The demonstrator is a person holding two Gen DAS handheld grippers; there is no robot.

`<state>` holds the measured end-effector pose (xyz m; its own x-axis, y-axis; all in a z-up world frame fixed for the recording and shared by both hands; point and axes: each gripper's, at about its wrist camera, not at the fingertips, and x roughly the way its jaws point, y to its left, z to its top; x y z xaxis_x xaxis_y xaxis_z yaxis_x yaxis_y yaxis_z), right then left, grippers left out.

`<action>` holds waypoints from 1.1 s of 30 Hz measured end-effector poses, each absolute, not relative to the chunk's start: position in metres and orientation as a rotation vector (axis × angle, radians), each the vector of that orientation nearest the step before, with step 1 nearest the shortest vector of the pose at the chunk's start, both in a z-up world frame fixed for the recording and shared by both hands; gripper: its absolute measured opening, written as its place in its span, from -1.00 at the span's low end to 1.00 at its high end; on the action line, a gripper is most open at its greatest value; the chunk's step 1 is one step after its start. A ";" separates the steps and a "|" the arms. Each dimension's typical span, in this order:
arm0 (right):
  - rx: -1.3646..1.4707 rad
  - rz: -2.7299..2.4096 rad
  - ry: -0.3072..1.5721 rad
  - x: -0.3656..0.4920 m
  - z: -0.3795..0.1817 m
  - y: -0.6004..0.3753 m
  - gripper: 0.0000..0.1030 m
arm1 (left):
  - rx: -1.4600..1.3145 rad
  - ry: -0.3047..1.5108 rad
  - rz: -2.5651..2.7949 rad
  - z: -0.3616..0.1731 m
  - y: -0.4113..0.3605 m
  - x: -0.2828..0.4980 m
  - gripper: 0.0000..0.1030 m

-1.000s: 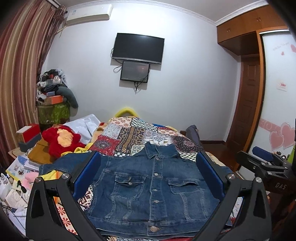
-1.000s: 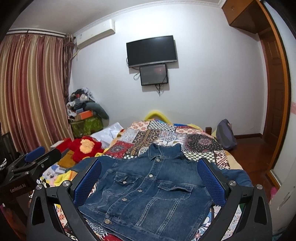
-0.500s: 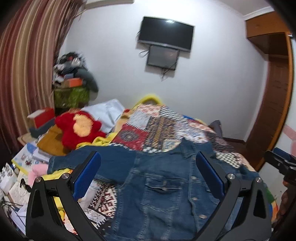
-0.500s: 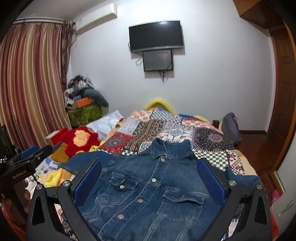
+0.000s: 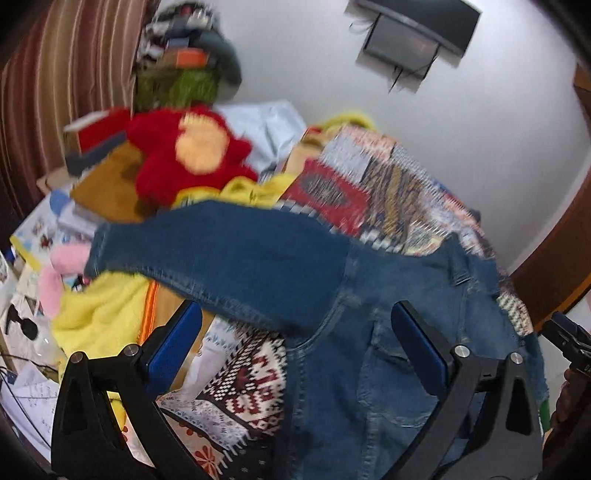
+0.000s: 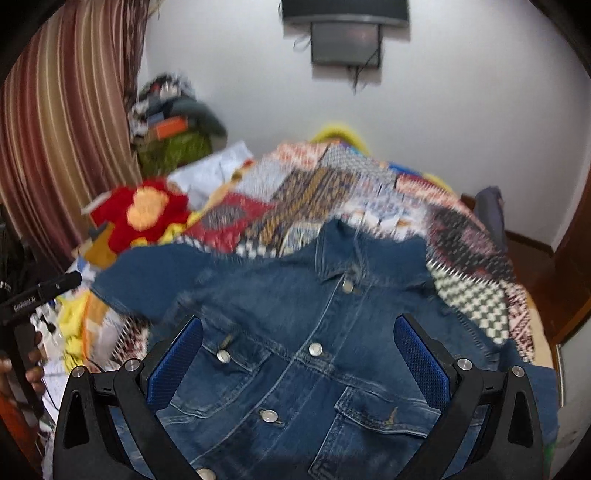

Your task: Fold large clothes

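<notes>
A blue denim jacket lies face up and buttoned on a patchwork bedspread, collar toward the far wall. Its left sleeve stretches out sideways over the bed's left edge. My left gripper hovers open above the jacket's left shoulder and armpit, nothing between its blue pads. Wide open as well, my right gripper hangs over the chest, above the button placket and both pockets. Part of the left gripper shows at the left edge of the right wrist view. Both views are motion-blurred.
A red plush toy, a yellow towel, pink items and papers crowd the bed's left side. Striped curtains hang at left. A pile of boxes stands in the corner; a TV is on the wall. A wooden door lies right.
Both grippers have dropped and tilted down toward the jacket. The left one swung left, over the sleeve and shoulder. The jacket has not moved.
</notes>
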<state>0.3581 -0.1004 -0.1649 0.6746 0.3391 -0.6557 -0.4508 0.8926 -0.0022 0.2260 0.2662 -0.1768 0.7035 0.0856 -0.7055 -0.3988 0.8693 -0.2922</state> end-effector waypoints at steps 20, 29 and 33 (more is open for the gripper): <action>-0.144 0.538 1.024 0.421 -0.273 -0.084 0.99 | -0.893 0.792 0.238 -0.266 0.354 0.262 0.38; -0.080 0.540 1.042 0.422 -0.264 -0.092 0.99 | -0.637 0.817 0.425 -0.239 0.335 0.255 -0.77; -0.079 0.539 1.009 0.415 -0.247 -0.095 0.99 | -0.429 0.754 0.418 -0.195 0.301 0.264 -0.82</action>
